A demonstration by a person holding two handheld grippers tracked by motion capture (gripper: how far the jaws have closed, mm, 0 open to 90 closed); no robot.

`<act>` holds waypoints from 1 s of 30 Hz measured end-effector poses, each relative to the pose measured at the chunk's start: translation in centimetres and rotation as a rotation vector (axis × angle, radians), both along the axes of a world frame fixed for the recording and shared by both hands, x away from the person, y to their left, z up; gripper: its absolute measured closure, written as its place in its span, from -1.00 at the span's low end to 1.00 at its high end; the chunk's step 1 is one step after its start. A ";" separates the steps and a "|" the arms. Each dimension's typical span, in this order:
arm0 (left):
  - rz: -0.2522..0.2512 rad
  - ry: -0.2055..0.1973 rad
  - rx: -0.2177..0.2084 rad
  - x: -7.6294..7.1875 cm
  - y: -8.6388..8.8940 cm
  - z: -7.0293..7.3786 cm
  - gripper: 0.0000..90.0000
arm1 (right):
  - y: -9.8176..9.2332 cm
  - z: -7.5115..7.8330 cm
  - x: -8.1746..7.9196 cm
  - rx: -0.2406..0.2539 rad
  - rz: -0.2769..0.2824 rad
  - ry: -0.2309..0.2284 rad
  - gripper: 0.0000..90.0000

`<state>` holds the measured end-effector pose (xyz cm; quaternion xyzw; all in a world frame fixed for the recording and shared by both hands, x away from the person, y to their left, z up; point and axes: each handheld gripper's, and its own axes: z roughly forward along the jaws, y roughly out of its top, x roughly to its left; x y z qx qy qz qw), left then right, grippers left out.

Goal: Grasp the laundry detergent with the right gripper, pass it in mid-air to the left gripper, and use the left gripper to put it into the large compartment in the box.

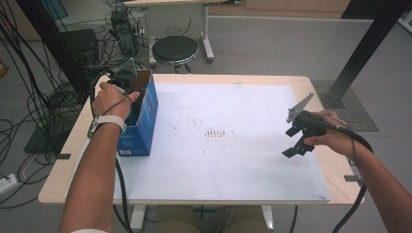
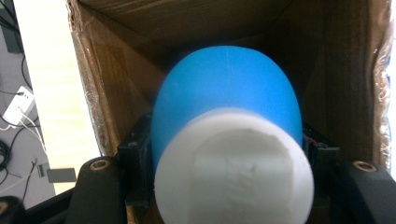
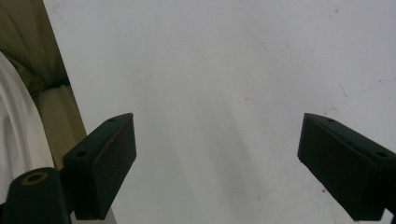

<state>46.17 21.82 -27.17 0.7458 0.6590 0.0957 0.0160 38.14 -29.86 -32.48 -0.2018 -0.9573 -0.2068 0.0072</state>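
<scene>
Left gripper (image 1: pixel 127 82) is down inside the open-topped box (image 1: pixel 145 116) at the table's (image 1: pixel 233 78) far left corner, jaws clamped on a blue bottle (image 2: pixel 224 100) with a white cap (image 2: pixel 233 168). Right gripper (image 1: pixel 297 141) hangs over the white mat (image 1: pixel 218 145) near the right edge, jaws wide, nothing between them.

Risks, as I judge them: the bottle looks smooth and rounded, so it may slip or twist in the pads on the way out; it could catch the cardboard wall and tip the box, which nothing steadies.

Hard to see: the box's floor, the bottle's lower body, and how far the pads wrap it.
</scene>
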 end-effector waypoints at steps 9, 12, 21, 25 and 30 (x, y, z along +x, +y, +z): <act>-0.005 -0.004 0.003 0.0 -0.1 0.0 -0.18 | 0.0 0.0 0.0 0.003 0.003 -0.001 -0.74; -0.005 -0.003 0.004 0.0 -0.1 0.0 -0.18 | 0.0 -0.1 0.0 0.003 0.001 0.000 -0.74; -0.006 -0.002 0.007 0.0 -0.2 0.0 -0.18 | -0.1 -0.1 -0.1 0.005 0.000 0.000 -0.74; -0.007 -0.001 0.007 -0.1 -0.1 0.0 -0.18 | -0.1 -0.1 -0.1 0.005 -0.001 0.000 -0.74; -0.009 0.000 0.006 -0.1 -0.2 0.0 -0.18 | -0.2 -0.1 -0.1 0.005 -0.001 -0.002 -0.74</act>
